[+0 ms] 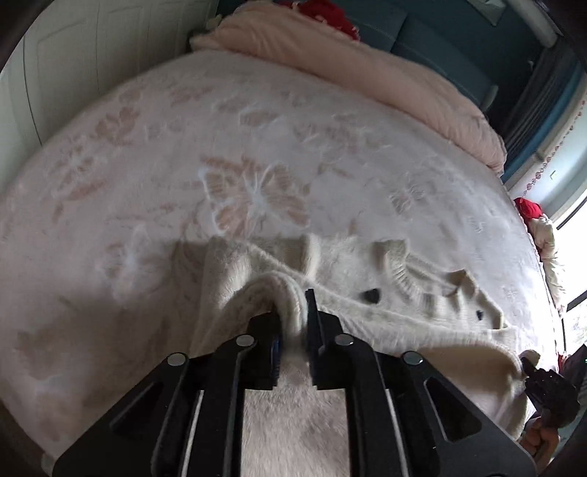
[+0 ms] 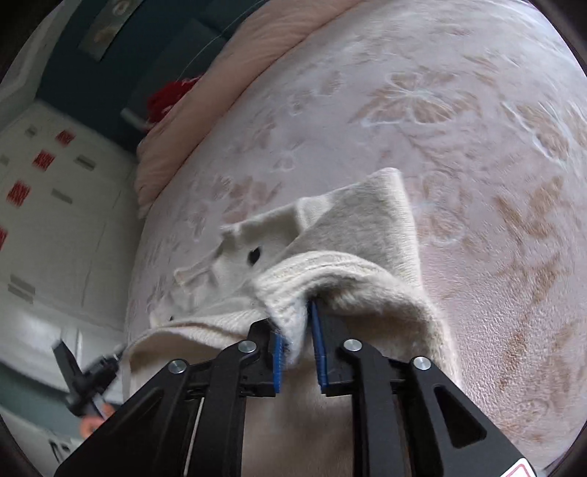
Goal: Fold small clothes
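A small cream knitted sweater (image 1: 370,279) with dark buttons lies on a bed with a pale butterfly-patterned blanket (image 1: 238,154). My left gripper (image 1: 293,315) is shut on a ribbed edge of the sweater and lifts it off the bed. My right gripper (image 2: 295,323) is shut on another ribbed edge of the same sweater (image 2: 352,227). The far part of the sweater rests on the blanket (image 2: 458,146). The right gripper also shows at the left wrist view's right edge (image 1: 543,389), and the left gripper at the right wrist view's lower left (image 2: 88,378).
A pink duvet (image 1: 367,62) is bunched along the bed's far side, with a red item (image 1: 330,14) behind it. A white wardrobe (image 1: 55,73) stands beside the bed. A red and white soft toy (image 1: 539,224) lies by the window.
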Demonstrator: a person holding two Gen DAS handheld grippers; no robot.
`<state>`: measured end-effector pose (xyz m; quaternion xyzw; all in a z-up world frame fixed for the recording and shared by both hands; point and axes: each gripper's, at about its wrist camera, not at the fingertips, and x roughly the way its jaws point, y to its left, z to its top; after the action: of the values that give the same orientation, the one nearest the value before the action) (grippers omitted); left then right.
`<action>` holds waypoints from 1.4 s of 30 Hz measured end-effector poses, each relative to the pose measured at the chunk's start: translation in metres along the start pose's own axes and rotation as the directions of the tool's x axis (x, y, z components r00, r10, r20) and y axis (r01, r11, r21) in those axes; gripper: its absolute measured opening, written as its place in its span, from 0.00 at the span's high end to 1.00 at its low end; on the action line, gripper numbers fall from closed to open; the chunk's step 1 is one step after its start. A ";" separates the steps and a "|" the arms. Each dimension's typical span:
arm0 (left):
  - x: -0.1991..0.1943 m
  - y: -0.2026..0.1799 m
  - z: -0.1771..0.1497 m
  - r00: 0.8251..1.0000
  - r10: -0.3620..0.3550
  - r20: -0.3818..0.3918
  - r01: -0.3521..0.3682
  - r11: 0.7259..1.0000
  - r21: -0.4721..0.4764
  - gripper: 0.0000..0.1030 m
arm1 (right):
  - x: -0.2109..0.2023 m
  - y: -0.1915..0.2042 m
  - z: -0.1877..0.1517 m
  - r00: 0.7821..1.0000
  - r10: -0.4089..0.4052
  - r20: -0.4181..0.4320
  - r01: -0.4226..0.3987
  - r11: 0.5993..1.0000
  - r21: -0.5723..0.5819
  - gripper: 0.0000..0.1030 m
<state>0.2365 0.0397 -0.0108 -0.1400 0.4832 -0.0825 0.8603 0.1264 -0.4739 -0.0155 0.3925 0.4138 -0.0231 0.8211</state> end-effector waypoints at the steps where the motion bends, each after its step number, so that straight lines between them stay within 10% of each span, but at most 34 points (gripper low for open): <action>1: 0.003 0.006 -0.003 1.000 -0.023 -0.014 0.022 0.999 -0.031 0.79 | -0.005 0.000 0.001 1.000 0.017 0.017 -0.017 1.000 0.002 0.73; 5: -0.033 0.026 -0.006 0.990 -0.055 0.129 0.060 0.997 -0.043 0.22 | -0.053 0.009 0.004 0.986 0.011 0.165 0.004 0.996 -0.093 0.38; 9: -0.061 0.047 -0.005 0.970 -0.124 0.210 0.133 0.991 -0.028 0.12 | -0.063 0.014 0.006 0.981 -0.055 0.185 0.094 0.973 -0.209 0.30; 16: -0.008 0.029 0.003 0.984 -0.172 0.042 0.171 0.985 0.026 0.12 | -0.001 0.022 0.007 0.985 -0.150 0.083 0.167 0.949 -0.266 0.30; 18: 0.013 0.016 0.002 0.983 -0.182 -0.029 0.184 0.981 0.059 0.24 | 0.015 0.023 0.008 0.981 -0.181 0.076 0.195 0.947 -0.257 0.31; 20: 0.031 0.008 0.003 0.987 -0.127 -0.097 0.135 0.987 0.082 0.90 | 0.026 0.023 0.007 0.982 -0.184 0.042 0.189 0.953 -0.238 0.72; 21: 0.035 0.007 0.005 0.988 -0.103 -0.115 0.112 0.991 0.079 0.92 | 0.028 0.023 0.007 0.983 -0.181 0.017 0.180 0.957 -0.227 0.92; 31: -0.029 0.005 0.074 0.990 -0.087 0.111 0.082 0.995 0.054 0.93 | -0.045 0.056 0.060 0.965 -0.074 0.252 0.127 0.971 -0.202 0.93; 37: 0.079 0.034 0.053 0.993 0.068 -0.099 -0.069 0.998 -0.007 0.93 | 0.056 -0.021 0.055 0.962 -0.272 0.037 0.274 0.958 -0.078 0.94; 42: 0.077 0.036 0.044 0.996 0.067 -0.058 -0.067 0.998 0.002 0.89 | 0.037 -0.015 0.055 0.972 -0.230 0.057 0.233 0.971 -0.061 0.85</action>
<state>0.3137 0.0596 -0.0627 -0.1214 0.5123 -0.0576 0.8483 0.1818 -0.5102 -0.0319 0.3130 0.4367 -0.1144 0.8356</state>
